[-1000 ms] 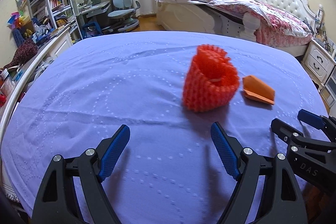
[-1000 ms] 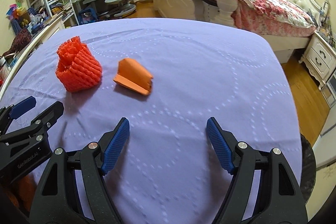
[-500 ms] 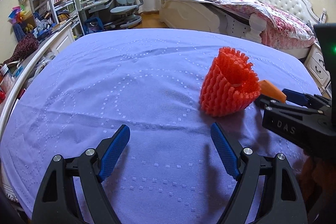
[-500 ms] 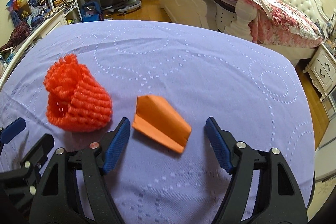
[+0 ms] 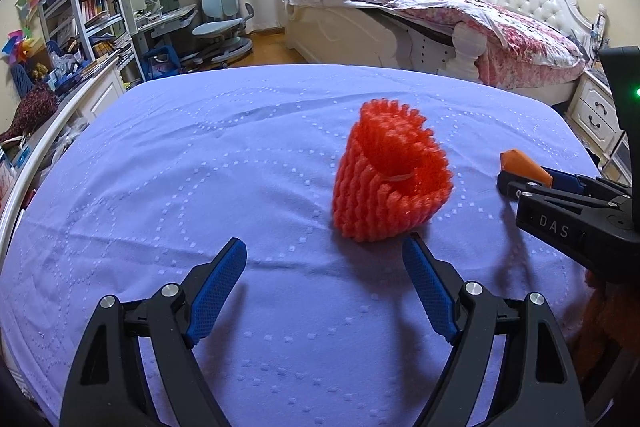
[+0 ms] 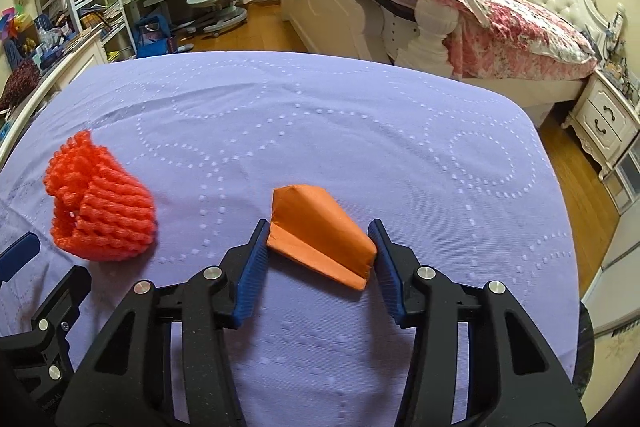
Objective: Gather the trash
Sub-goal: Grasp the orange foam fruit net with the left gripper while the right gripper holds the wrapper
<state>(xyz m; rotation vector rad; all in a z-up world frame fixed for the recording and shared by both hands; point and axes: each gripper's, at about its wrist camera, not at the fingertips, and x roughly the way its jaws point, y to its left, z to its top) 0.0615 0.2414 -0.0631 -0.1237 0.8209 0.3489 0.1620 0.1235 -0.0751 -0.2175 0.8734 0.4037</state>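
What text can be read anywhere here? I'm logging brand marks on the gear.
"DAS": white letters on the black body of the right gripper, seen from the left wrist view.
Small print on the left gripper body at the right wrist view's lower left edge: too small to read.
Book spines on the shelves: too small and blurred.

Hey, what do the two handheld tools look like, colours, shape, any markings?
Both tools match. The left tool and right tool have black plastic frames with triangular cut-outs, silver pivot screws, and two fingers faced with blue ribbed pads. Seen from the left wrist, the right tool's side carries white letters "DAS" and a green light glows on its body.
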